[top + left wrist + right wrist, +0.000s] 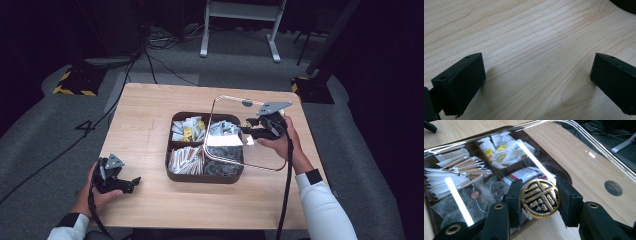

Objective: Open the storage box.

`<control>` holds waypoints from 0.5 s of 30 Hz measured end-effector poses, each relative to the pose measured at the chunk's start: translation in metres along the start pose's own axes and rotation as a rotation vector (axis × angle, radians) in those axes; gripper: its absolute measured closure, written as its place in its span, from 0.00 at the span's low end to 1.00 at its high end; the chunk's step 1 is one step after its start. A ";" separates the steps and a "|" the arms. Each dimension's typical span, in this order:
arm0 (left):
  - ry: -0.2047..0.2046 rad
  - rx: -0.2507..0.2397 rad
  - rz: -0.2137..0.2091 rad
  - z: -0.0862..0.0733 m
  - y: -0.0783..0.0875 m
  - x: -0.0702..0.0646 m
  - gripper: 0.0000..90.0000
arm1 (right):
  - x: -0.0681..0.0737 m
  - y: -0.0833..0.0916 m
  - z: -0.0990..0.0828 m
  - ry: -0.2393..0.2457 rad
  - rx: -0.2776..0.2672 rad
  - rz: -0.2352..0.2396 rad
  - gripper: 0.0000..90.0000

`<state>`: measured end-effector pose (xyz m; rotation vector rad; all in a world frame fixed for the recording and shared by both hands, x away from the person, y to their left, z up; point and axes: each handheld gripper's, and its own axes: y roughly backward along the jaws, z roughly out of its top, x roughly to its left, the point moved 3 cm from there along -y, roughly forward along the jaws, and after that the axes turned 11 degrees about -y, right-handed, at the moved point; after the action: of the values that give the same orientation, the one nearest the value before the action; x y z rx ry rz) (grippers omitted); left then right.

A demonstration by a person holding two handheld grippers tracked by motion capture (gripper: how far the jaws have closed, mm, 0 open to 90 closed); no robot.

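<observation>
the clear lid [240, 131] hangs tilted over the right half of the box [172, 172], gripped by its gold knob [540, 198] between the right gripper's [540, 200] jaws. sachets [499, 151] and paper sticks [461, 167] show beneath it. well off to the left, the left gripper [537, 75] rests wide and empty on the table [529, 37].

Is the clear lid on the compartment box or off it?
Off: the right gripper holds the clear lid by its gold knob, raised and shifted right of the box.
</observation>
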<state>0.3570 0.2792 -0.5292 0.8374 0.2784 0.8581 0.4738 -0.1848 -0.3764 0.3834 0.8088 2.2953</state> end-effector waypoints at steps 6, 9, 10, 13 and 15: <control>-0.001 0.001 0.000 0.000 0.000 0.000 0.00 | -0.012 0.014 -0.011 -0.017 -0.001 -0.030 0.65; -0.001 0.001 0.000 0.000 0.000 0.000 0.00 | -0.017 0.021 -0.015 -0.027 -0.009 -0.038 0.65; -0.001 0.001 0.000 0.000 0.000 0.000 0.00 | -0.017 0.021 -0.015 -0.027 -0.009 -0.038 0.65; -0.001 0.001 0.000 0.000 0.000 0.000 0.00 | -0.026 0.029 -0.023 -0.040 -0.009 -0.050 0.65; -0.001 0.001 0.000 0.000 0.000 0.000 0.00 | -0.028 0.031 -0.025 -0.043 -0.008 -0.054 0.65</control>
<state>0.3570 0.2792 -0.5292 0.8387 0.2782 0.8581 0.4673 -0.2332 -0.3769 0.4009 0.7786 2.2318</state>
